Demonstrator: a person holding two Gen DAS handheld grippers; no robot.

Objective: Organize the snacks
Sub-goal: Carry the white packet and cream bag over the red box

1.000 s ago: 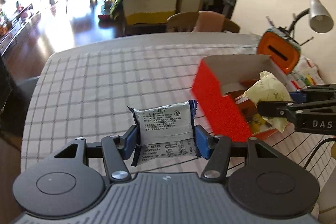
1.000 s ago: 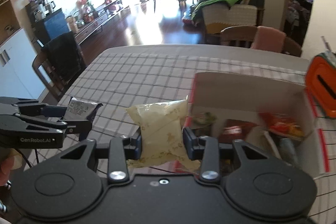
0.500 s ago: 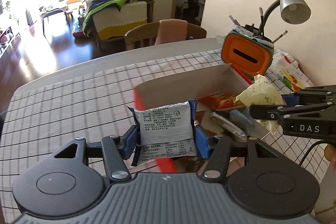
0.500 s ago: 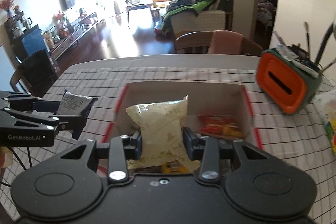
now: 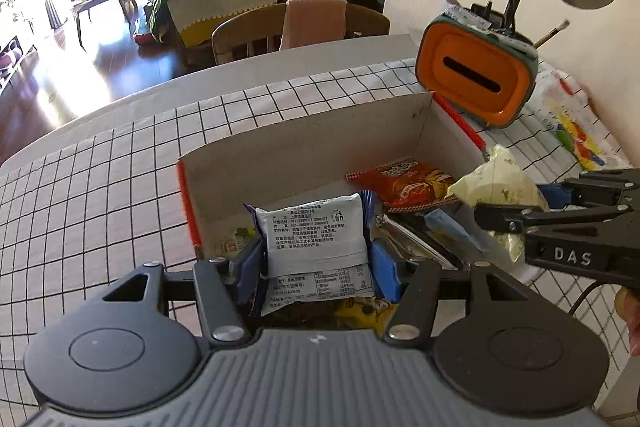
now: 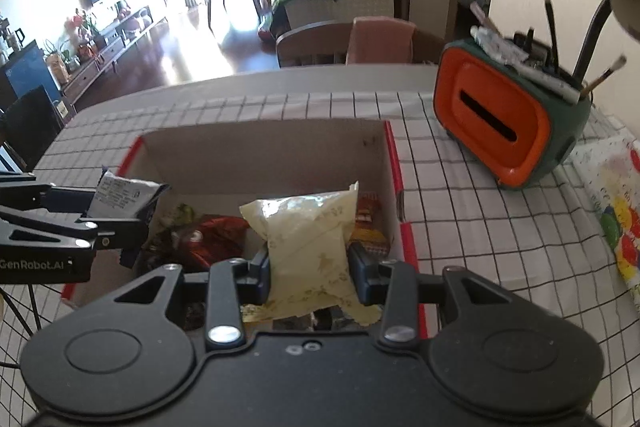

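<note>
2 grippers: left gripper (image 5: 316, 259) clamping white packet (image 5: 316, 231), right gripper (image 6: 310, 271) clamping yellow pouch (image 6: 308, 247), both hanging over box (image 6: 260, 155); crowded contents risking overflow on release.

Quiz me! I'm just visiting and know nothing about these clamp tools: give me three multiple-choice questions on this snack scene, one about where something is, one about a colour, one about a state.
1. Where does the orange-fronted holder stand?
A. inside the box
B. on the checked cloth beyond the box's right wall
C. on the chair

2. What colour is the packet in the right gripper?
A. pale yellow
B. blue
C. red

3. What is the left gripper doing?
A. standing open with nothing in it
B. clamped on a white printed packet
C. gripping the box's wall

Answers:
1 B: it sits outside the box, on the cloth.
2 A: the wrapper between the pads is pale yellow.
3 B: its blue pads press the packet's sides over the box.
</note>
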